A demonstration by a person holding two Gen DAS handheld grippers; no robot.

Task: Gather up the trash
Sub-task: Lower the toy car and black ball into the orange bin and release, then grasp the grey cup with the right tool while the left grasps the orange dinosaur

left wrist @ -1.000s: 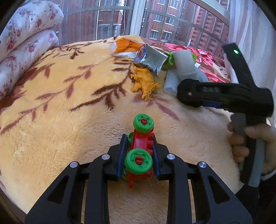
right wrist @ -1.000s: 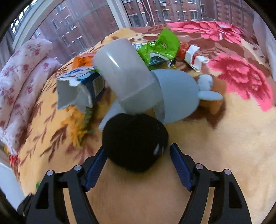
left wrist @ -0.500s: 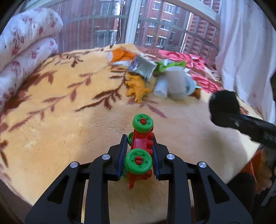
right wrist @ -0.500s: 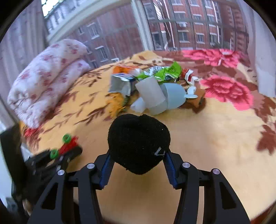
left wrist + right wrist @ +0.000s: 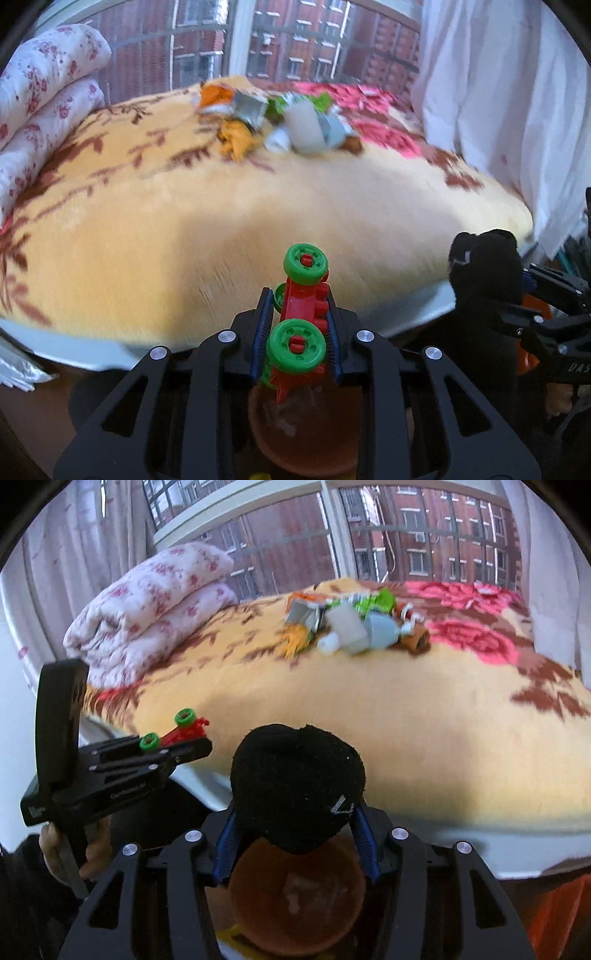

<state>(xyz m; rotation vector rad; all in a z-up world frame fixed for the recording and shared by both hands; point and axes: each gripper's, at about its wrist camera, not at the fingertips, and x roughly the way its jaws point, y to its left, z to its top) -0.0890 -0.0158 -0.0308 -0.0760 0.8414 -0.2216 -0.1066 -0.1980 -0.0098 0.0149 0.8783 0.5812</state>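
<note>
My left gripper [image 5: 297, 332] is shut on a red toy car with green wheels [image 5: 301, 295], held off the near edge of the bed above a brown round bin [image 5: 306, 435]. It also shows in the right wrist view [image 5: 177, 734]. My right gripper [image 5: 295, 830] is shut on a black sock ball [image 5: 297, 782], held above the same brown bin [image 5: 295, 897]. The sock also shows at the right of the left wrist view [image 5: 484, 273]. A trash pile [image 5: 351, 624] of wrappers, a paper cup and an orange toy lies far back on the yellow blanket [image 5: 369, 709].
A folded floral quilt [image 5: 147, 609] lies at the bed's left end. A window with bars [image 5: 369, 535] stands behind the bed. A white curtain [image 5: 498, 110] hangs at the right. An orange object [image 5: 554, 915] sits on the floor at the right.
Both grippers have pulled back from the bed, off its near edge, with their objects held. The brown bin has come into view beneath both. The trash pile looks farther away.
</note>
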